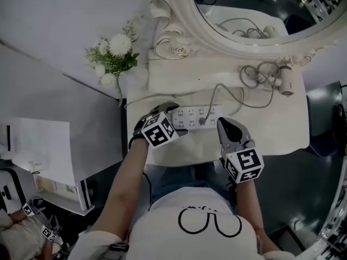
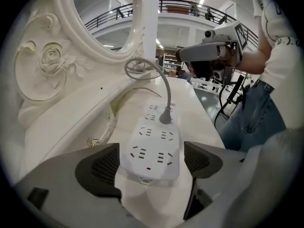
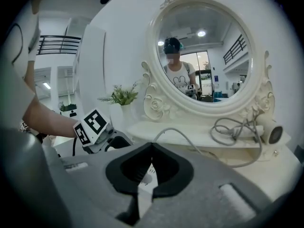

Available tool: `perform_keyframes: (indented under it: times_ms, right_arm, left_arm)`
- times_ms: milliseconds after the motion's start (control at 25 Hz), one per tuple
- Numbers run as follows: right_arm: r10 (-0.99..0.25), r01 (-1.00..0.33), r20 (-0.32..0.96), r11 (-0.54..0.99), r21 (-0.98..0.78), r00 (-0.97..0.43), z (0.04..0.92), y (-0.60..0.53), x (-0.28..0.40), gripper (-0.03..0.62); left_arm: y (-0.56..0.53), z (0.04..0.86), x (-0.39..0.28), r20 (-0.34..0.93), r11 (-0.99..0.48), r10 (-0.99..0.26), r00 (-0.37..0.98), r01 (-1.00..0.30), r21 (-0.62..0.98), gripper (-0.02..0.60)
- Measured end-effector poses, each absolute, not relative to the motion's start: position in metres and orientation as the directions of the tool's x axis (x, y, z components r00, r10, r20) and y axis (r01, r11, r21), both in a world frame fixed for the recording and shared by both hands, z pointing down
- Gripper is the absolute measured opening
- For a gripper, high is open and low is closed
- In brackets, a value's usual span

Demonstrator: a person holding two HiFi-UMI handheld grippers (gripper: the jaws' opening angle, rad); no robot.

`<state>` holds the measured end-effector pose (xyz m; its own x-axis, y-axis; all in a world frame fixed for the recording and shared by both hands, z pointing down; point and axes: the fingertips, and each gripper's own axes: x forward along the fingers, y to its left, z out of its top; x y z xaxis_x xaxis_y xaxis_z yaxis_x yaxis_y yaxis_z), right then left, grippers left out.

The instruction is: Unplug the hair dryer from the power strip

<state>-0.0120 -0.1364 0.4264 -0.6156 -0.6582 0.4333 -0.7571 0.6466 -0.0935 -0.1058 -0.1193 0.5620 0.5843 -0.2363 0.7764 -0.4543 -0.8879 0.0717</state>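
A white power strip lies on the white dressing table. A grey plug sits in it, and its grey cable runs up to the white hair dryer on the raised shelf. My left gripper is open, its jaws straddling the strip's left end. In the left gripper view the strip lies between the dark pads, with the plug further along. My right gripper is shut and empty, just right of the strip. The right gripper view shows the dryer.
An ornate oval mirror stands behind the shelf. A vase of white flowers stands at the table's back left corner. Coiled cable lies beside the dryer. The table's front edge is close to the person's body. Papers lie on a lower surface at left.
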Motion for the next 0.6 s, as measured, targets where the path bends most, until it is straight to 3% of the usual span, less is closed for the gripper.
perform_keyframes:
  times_ms: [200, 480, 600]
  right_arm:
    - [-0.699, -0.811, 0.461, 0.578, -0.086, -0.547, 0.436, -0.137, -0.011, 0.003]
    - [-0.696, -0.84, 0.495, 0.522, -0.149, -0.521, 0.462, -0.139, -0.008, 0.012]
    - [-0.651, -0.813, 0.519, 0.555, -0.173, -0.554, 0.477, -0.135, -0.019, 0.11]
  left_arm:
    - [-0.12, 0.58, -0.1, 0.813, -0.94, -0.141, 0.565, -0.333, 0.068, 0.442]
    - [-0.122, 0.585, -0.096, 0.823, -0.949, -0.127, 0.553, -0.309, 0.061, 0.436]
    - [-0.122, 0.585, -0.096, 0.822, -0.948, -0.125, 0.556, -0.311, 0.066, 0.436]
